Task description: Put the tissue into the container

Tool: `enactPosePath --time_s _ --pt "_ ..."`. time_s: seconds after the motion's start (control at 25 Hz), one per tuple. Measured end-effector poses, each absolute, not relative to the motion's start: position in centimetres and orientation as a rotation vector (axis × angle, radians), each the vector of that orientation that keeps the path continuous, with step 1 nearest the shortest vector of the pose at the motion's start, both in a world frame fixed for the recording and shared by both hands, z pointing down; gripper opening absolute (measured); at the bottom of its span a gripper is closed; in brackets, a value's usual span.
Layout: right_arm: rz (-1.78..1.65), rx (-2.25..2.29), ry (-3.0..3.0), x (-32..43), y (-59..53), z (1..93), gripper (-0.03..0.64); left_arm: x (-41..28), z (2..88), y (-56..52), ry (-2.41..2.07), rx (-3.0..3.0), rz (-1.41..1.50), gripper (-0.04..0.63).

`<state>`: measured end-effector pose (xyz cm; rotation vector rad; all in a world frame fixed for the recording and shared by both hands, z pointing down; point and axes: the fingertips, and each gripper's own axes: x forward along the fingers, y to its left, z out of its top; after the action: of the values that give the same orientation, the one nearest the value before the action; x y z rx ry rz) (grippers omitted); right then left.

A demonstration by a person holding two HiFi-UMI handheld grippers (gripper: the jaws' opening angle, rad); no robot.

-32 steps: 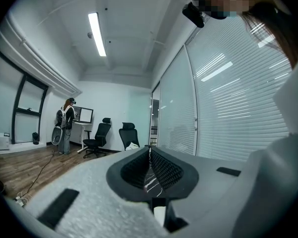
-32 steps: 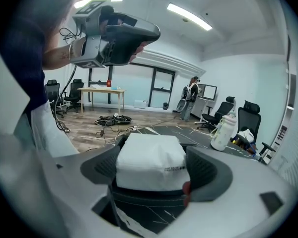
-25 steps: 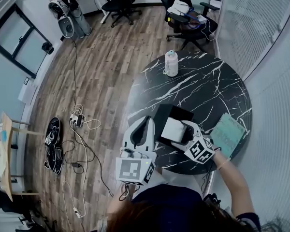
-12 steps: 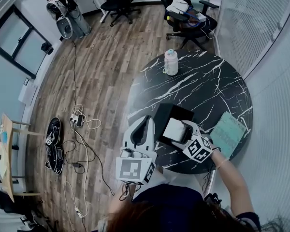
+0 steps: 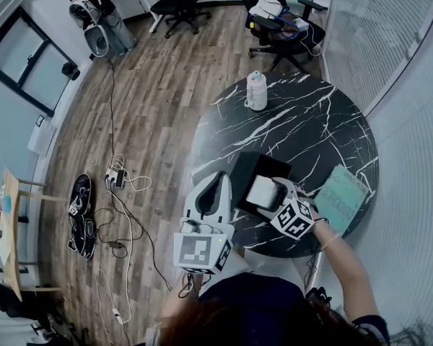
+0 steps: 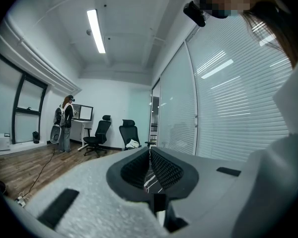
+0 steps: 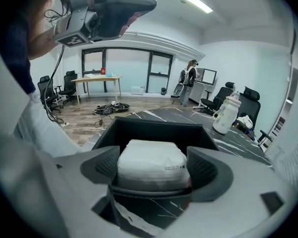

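A white tissue pack (image 7: 151, 165) sits between the jaws of my right gripper (image 7: 151, 171), which is shut on it. The pack hangs in the open top of the black square container (image 7: 154, 129), just past its near wall. From the head view, the tissue pack (image 5: 262, 191) shows inside the container (image 5: 247, 166) at the near edge of the table, with the right gripper (image 5: 265, 197) reaching in from the near right. My left gripper (image 5: 218, 180) is held up just left of the container, jaws shut and empty (image 6: 150, 165).
The round black marble table (image 5: 310, 132) also carries a white bottle (image 5: 256, 92) at its far side and a green flat pack (image 5: 340, 199) at the right edge. Office chairs (image 5: 281, 20) stand beyond the table. Cables (image 5: 119, 182) lie on the wooden floor to the left.
My right gripper has moved a little forward and left with the tissue pack, further over the container. The left gripper has barely moved.
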<state>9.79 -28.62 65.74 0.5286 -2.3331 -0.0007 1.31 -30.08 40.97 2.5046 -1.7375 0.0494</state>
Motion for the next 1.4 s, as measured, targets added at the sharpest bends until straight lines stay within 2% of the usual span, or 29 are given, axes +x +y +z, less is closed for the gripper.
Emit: enactPosePath --time_s 0.84,1.4 --pt "0.097 0.717 -2.361 11.5 -29.2 63.0 0.420 1.9 41.8 -29.2 -1.678 2.504 0.049 0.034" --pt "0.208 0.900 -2.361 11.4 -25.6 60.9 0.420 1.9 41.3 -26.3 -1.536 2.586 0.048 0.034"
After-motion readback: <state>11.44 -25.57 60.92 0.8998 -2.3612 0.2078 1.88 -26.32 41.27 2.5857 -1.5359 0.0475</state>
